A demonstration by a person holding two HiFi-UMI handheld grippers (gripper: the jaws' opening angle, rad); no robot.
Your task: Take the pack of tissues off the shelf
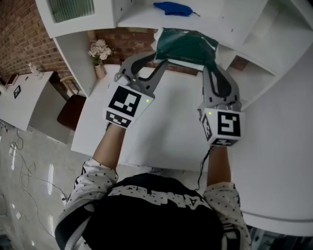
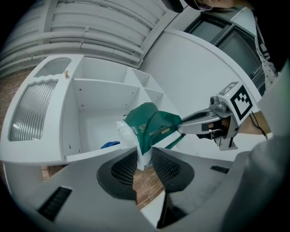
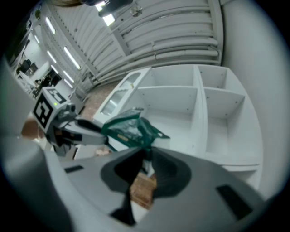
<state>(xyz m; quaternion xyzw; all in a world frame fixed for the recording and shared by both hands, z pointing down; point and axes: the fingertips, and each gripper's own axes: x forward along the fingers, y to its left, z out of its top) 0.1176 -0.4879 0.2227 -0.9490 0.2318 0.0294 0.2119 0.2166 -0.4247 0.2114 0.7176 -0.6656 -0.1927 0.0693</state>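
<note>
I carry the pack of tissues (image 1: 186, 46) between both claws, so the step in hand, as I judge it, is to bring it away from the shelf (image 1: 215, 14) and down toward the bench (image 1: 171, 122); to do that well both hands should travel together at one pace, since the wrapper is soft and a pull from one side alone would stretch or tear it. My left claw (image 1: 159, 57) is pinched narrow on the pack's left end; in the left gripper view the pale wrapper edge runs down between the pads of that claw (image 2: 144, 156) and the green body (image 2: 152, 124) stands just beyond them. My right claw (image 1: 211, 62) is narrower yet, nipping a thin fold of wrapper at the right end; its own view shows the fold caught at the tips (image 3: 146, 158) and the pack (image 3: 127, 127) leaning off to the left. That hold looks slight, so I would not swing or jerk it. The pack hangs level between the claws, on the near side of the shelf's front edge and above the far part of the bench; a blue thing (image 1: 173, 8) lies on the shelf beyond it, well apart.
</note>
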